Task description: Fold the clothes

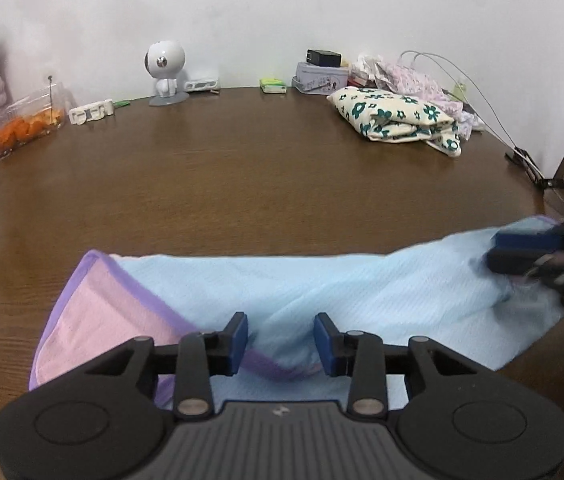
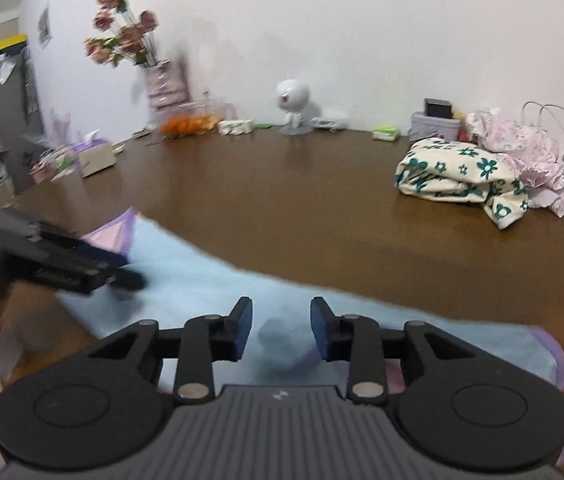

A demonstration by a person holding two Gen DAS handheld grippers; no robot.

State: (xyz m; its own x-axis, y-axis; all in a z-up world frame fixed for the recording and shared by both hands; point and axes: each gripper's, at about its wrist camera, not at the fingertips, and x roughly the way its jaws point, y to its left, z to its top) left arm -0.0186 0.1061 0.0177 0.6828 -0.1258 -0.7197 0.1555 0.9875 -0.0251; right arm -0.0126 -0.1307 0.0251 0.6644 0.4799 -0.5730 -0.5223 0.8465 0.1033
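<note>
Brown wooden worktop against a white wall. Light-blue garment, purple-trimmed, pink lining — lower centre, lying flat. Left tongs and right tongs — both spread above it, pinching nothing. Folded floral cloth, upper right.

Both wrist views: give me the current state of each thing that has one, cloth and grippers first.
Light blue cloth: lying on the table, partly folded, pink underside turned up at one end.
Left gripper: open above the cloth, gripping nothing.
Right gripper: open above the cloth, gripping nothing.
Floral garment: folded, set down at the far side.
Pink patterned clothes: crumpled, unfolded.
</note>
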